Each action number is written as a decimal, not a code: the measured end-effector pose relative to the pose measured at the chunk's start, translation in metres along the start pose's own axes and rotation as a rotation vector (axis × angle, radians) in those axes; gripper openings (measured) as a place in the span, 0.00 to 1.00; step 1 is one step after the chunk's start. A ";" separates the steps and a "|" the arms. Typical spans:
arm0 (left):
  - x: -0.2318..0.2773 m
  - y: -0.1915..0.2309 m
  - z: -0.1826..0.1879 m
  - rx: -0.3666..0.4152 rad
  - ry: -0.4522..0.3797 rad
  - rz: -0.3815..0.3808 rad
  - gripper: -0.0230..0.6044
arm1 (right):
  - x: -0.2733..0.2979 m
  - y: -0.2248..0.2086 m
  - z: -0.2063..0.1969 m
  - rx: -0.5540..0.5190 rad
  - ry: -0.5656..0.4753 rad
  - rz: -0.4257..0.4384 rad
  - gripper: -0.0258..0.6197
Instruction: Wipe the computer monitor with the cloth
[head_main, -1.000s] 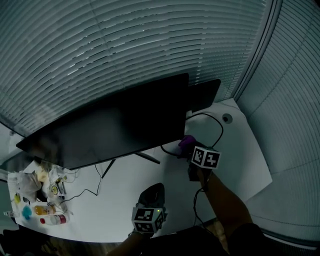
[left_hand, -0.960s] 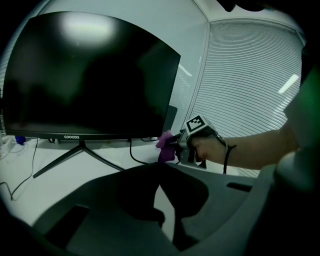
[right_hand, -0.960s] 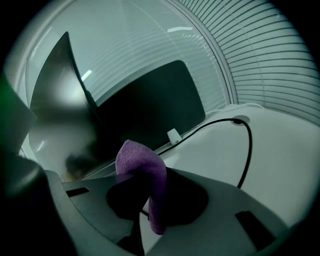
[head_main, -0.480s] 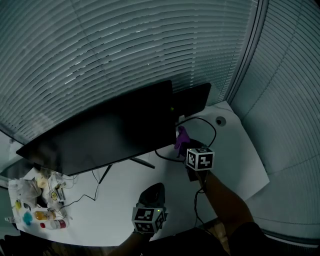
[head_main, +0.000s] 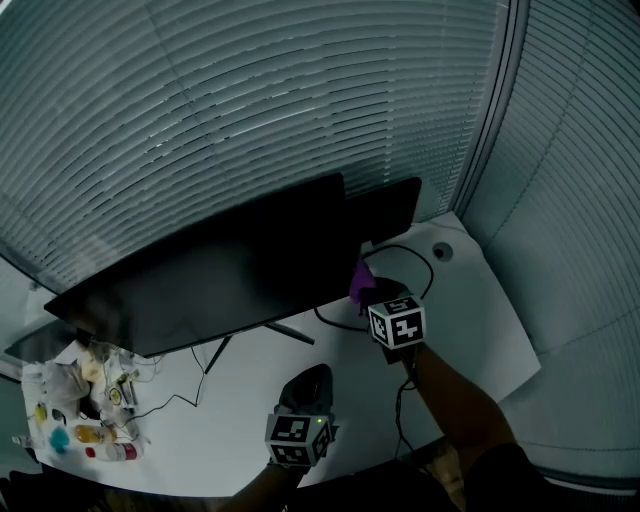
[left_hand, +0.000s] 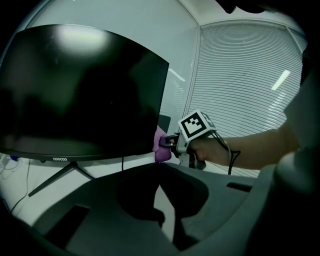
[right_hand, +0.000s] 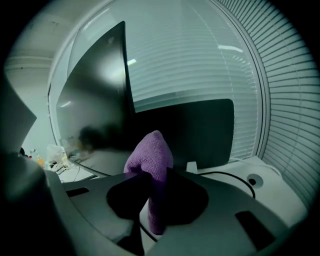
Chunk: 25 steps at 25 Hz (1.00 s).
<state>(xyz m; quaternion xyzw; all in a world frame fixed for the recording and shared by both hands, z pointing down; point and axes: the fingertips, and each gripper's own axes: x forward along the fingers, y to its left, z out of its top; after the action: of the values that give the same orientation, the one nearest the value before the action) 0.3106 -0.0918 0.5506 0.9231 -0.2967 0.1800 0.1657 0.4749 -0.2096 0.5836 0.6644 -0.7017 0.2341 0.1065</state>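
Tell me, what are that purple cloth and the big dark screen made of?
The purple cloth looks like microfibre or terry: fuzzy, nubbly pile, folding limply in the right gripper. The monitor screen looks like smooth, semi-glossy glass or plastic, since it shows soft, blurred reflections of lights.

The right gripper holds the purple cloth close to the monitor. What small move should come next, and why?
Probably push the right gripper forward so the cloth presses on the monitor, then start a stroke to the left. Its fingers are shut on the cloth, which sits at the screen's lower right edge. Firm contact cannot be confirmed, and most of the screen lies to the left.
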 end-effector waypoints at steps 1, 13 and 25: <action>-0.001 0.000 0.005 0.003 -0.007 -0.001 0.05 | -0.002 0.002 0.005 -0.010 -0.007 0.001 0.16; -0.021 0.000 0.058 0.070 -0.103 -0.013 0.05 | -0.035 0.022 0.090 -0.141 -0.115 0.004 0.16; -0.057 -0.014 0.128 0.122 -0.189 -0.047 0.05 | -0.085 0.048 0.197 -0.281 -0.219 -0.003 0.16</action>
<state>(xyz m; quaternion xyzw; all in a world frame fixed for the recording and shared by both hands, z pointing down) 0.3057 -0.1062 0.4111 0.9510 -0.2778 0.1061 0.0847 0.4680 -0.2272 0.3650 0.6657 -0.7338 0.0598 0.1219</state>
